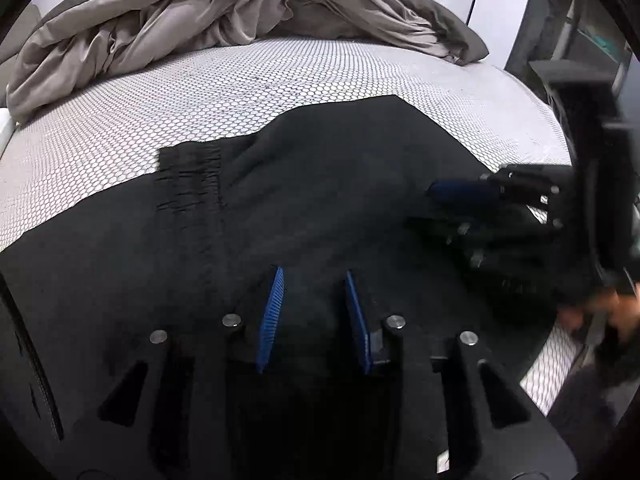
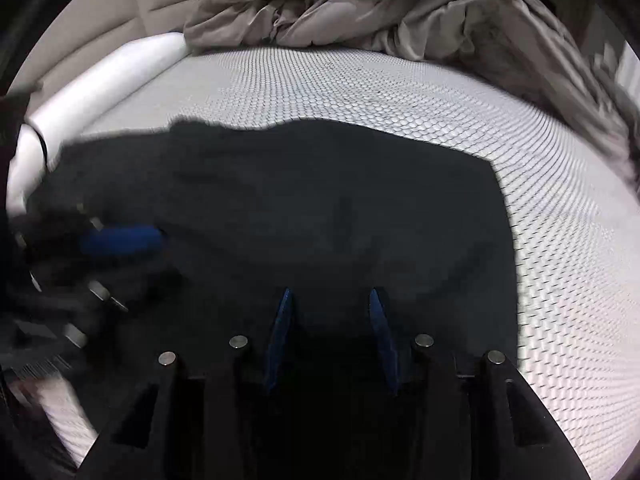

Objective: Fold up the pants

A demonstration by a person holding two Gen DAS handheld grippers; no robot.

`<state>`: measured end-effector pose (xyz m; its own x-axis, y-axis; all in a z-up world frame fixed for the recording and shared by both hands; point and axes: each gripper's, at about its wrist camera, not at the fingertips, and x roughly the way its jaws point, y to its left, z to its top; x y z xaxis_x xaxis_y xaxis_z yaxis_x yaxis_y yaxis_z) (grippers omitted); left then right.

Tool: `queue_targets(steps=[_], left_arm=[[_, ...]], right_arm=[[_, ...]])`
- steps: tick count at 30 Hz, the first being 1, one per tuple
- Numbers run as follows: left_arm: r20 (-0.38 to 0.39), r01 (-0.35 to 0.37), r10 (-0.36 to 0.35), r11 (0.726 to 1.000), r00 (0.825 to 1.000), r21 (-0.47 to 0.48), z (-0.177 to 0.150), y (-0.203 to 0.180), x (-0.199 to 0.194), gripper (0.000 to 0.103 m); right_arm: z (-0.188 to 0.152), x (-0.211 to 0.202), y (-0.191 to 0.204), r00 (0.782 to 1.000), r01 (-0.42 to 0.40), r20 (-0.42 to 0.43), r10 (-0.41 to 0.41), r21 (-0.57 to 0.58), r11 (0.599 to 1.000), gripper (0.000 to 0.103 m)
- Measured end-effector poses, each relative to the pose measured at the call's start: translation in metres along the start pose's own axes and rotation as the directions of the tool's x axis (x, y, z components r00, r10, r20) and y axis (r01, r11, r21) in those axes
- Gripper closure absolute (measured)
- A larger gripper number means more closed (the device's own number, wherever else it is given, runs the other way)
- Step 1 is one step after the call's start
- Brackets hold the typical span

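On the bed (image 1: 280, 80), the black pants (image 1: 320, 184) lie spread out, so the left claw (image 1: 314, 312) and right claw (image 2: 332, 332), both open above the cloth, should pinch one edge evenly before folding.

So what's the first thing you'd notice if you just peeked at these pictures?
The big black pants spread flat across the white honeycomb-patterned mattress, filling the near half. Behind them, a crumpled grey-brown duvet is heaped at the far end. Bright blue pads mark the left tool and the right tool, both over the dark cloth.
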<state>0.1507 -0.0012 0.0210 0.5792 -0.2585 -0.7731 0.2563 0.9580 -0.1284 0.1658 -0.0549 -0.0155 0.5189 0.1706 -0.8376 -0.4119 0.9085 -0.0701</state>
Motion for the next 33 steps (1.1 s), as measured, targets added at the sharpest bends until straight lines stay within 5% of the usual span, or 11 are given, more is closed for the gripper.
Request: queue_targets(steps=[2, 5, 7, 12, 14, 16, 19, 22, 26, 31, 33], left_arm=[[0.014, 0.020, -0.019, 1.000, 1.000, -0.024, -0.009, 0.011, -0.014, 0.072], [0.021, -0.086, 0.086, 0.996, 0.996, -0.025, -0.025, 0.017, -0.032, 0.072], [0.043, -0.060, 0.062, 0.998, 0.997, -0.036, -0.028, 0.017, -0.044, 0.072], [0.069, 0.040, -0.039, 0.999, 0.997, -0.006, -0.025, -0.015, -0.041, 0.072], [0.006, 0.046, -0.046, 0.999, 0.999, 0.024, -0.028, -0.026, -0.022, 0.072], [-0.010, 0.039, -0.038, 0.995, 0.999, 0.089, -0.035, -0.029, -0.021, 0.072], [-0.010, 0.055, -0.054, 0.995, 0.998, 0.082, -0.046, -0.013, -0.035, 0.072], [-0.017, 0.070, -0.070, 0.997, 0.997, 0.039, -0.061, 0.007, -0.048, 0.072], [0.015, 0.084, -0.084, 0.996, 0.996, -0.022, -0.065, 0.019, -0.070, 0.072], [0.078, 0.019, -0.003, 0.979, 0.997, -0.201, -0.064, 0.058, -0.097, 0.071], [0.109, -0.010, 0.041, 0.963, 0.993, -0.268, -0.066, 0.074, -0.111, 0.071]], right_arm=[[-0.008, -0.009, -0.019, 0.991, 0.132, -0.001, -0.132, 0.027, 0.991, 0.060], [-0.025, -0.024, -0.050, 0.987, 0.157, -0.001, -0.158, 0.088, 0.984, 0.060], [-0.033, -0.039, -0.054, 0.987, 0.155, 0.034, -0.159, 0.101, 0.983, 0.060], [-0.029, -0.061, -0.008, 0.992, -0.028, 0.123, 0.022, 0.049, 0.998, 0.060], [-0.031, -0.051, 0.010, 0.987, -0.142, 0.083, 0.139, 0.030, 0.989, 0.060], [-0.042, -0.038, 0.026, 0.985, -0.170, 0.008, 0.170, -0.006, 0.985, 0.060], [-0.061, -0.046, 0.011, 0.995, -0.100, 0.004, 0.100, -0.031, 0.994, 0.060], [-0.083, -0.058, -0.044, 0.990, 0.143, 0.003, -0.143, 0.021, 0.989, 0.057], [-0.101, -0.075, -0.103, 0.990, -0.135, 0.066, 0.121, 0.276, 0.952, 0.052], [-0.111, -0.057, -0.139, 0.915, -0.397, 0.158, 0.372, 0.517, 0.758, 0.055], [-0.110, -0.043, -0.139, 0.887, -0.450, 0.178, 0.426, 0.543, 0.709, 0.074]])
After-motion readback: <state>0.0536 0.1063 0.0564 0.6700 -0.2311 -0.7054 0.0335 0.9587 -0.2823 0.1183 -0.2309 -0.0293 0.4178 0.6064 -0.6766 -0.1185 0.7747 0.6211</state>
